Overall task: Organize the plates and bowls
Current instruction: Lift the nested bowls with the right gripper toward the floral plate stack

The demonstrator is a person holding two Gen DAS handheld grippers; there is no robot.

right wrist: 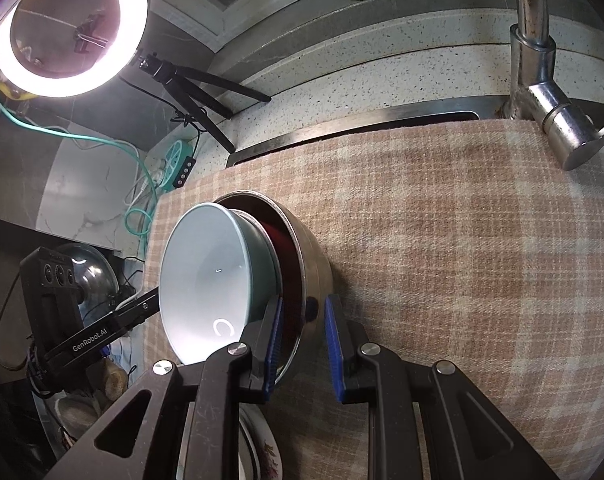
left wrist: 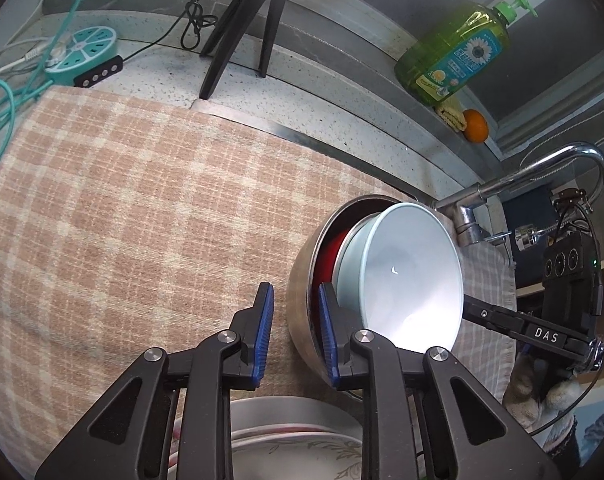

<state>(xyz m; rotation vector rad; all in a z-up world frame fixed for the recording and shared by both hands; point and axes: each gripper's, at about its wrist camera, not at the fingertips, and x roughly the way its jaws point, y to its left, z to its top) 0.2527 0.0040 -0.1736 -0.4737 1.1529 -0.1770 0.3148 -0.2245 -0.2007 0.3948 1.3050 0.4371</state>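
Nested bowls (left wrist: 402, 276) between both grippers: left gripper (left wrist: 294, 332) and right gripper (right wrist: 302, 344) jaws each pinching opposite steel rims.

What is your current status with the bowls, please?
Left tongs, right tongs both pinch rim of round steel bowl. Pale blue bowl, red bowl nested inside. Nothing blocking.

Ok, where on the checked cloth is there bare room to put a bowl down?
Free: the checked cloth between the steel bowl and the tripod. Crowded: around the steel bowl, and the plates at the near edge.
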